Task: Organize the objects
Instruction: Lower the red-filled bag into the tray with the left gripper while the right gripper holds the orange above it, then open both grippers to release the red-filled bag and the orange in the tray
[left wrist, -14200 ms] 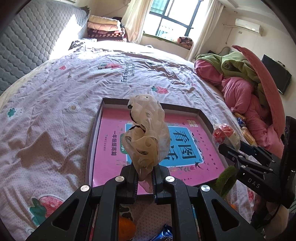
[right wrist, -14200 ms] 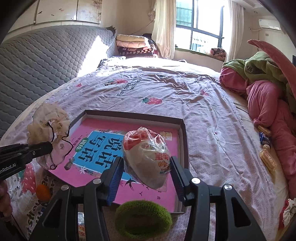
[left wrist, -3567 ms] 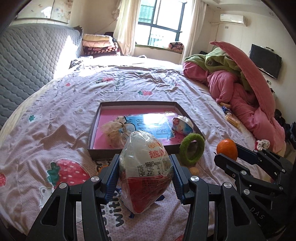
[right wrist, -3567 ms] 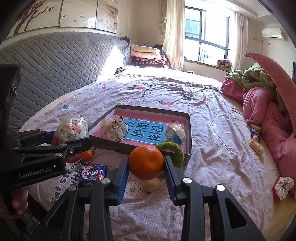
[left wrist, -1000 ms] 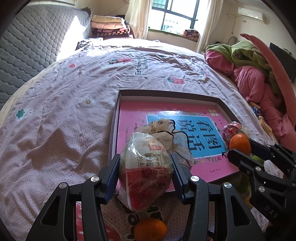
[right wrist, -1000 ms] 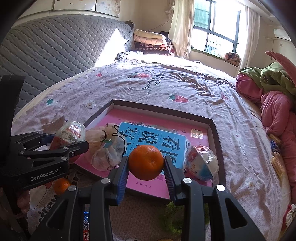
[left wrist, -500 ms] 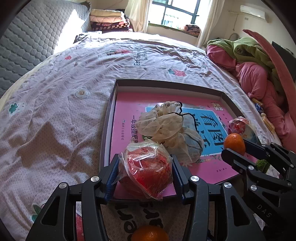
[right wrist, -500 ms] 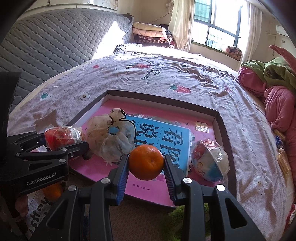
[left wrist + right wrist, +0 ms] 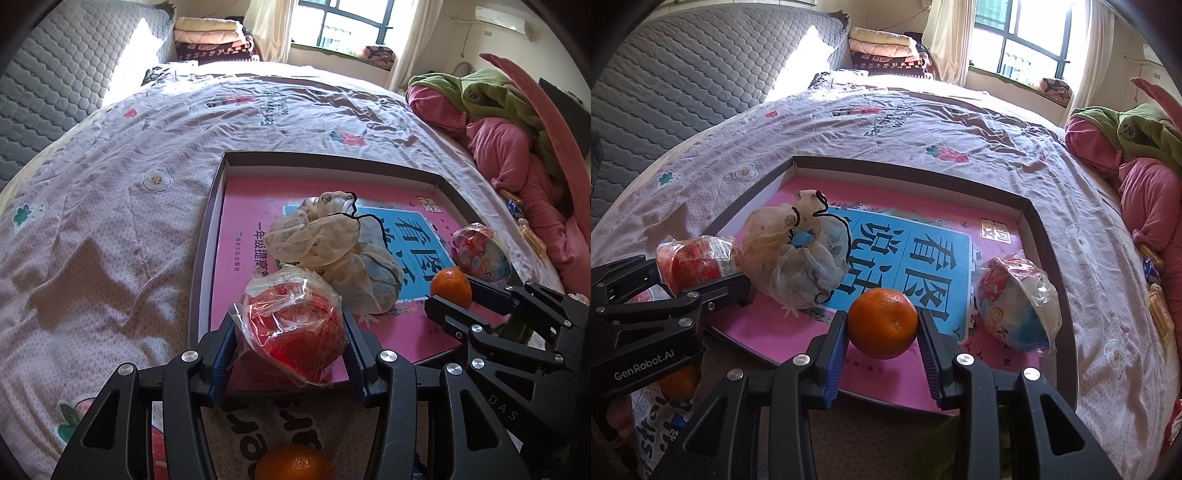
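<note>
A shallow dark-rimmed box lid [image 9: 207, 236] [image 9: 1045, 236] with a pink and blue book cover inside lies on the bed. My left gripper [image 9: 290, 332] [image 9: 701, 275] is shut on a red snack in clear wrap [image 9: 291, 325] [image 9: 698, 262] over the lid's near left corner. My right gripper [image 9: 882, 325] [image 9: 448, 295] is shut on an orange [image 9: 882, 323] [image 9: 450, 286] above the lid's near middle. A beige gauze scrunchie bundle [image 9: 332, 247] [image 9: 798, 254] and a wrapped round snack [image 9: 1019, 302] [image 9: 480, 251] lie in the lid.
A second orange [image 9: 293, 461] [image 9: 677, 382] lies on the bedsheet in front of the lid. A green hair ring [image 9: 945, 443] shows below the right gripper. Pink and green bedding [image 9: 509, 122] is piled at the right. A quilted grey headboard [image 9: 683, 62] stands at the left.
Both grippers have come down closer to the lid. The wrapped red snack now hangs lower over the near left corner and the held orange sits lower over the lid.
</note>
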`<state>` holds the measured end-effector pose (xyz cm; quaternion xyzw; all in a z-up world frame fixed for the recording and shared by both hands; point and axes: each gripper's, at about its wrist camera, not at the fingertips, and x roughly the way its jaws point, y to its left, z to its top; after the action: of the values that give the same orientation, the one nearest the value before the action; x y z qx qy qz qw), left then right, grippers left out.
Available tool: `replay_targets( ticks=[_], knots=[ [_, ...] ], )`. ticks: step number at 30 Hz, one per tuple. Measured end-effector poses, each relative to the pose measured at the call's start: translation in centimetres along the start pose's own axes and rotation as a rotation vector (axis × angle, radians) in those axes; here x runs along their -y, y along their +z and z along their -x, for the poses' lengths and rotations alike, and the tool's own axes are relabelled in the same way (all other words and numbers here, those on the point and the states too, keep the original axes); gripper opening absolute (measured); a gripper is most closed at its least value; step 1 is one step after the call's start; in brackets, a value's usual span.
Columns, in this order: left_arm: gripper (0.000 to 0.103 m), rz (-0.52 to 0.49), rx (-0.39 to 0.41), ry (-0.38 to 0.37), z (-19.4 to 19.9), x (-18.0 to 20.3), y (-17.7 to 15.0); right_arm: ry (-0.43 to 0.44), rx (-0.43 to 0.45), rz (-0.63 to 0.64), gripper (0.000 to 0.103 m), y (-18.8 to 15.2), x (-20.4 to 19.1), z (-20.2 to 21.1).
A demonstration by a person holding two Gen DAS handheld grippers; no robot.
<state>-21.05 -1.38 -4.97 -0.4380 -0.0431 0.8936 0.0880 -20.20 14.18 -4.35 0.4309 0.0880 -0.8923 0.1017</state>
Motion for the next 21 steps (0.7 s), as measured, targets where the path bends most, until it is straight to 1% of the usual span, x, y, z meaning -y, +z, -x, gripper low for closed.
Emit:
replay_targets(
  ticks=[21],
  knots=[
    [0.053, 0.035, 0.006, -0.017, 1.2, -0.8, -0.4, -0.019, -0.03, -0.038, 0.038, 0.2, 0.6, -0.2]
  ],
)
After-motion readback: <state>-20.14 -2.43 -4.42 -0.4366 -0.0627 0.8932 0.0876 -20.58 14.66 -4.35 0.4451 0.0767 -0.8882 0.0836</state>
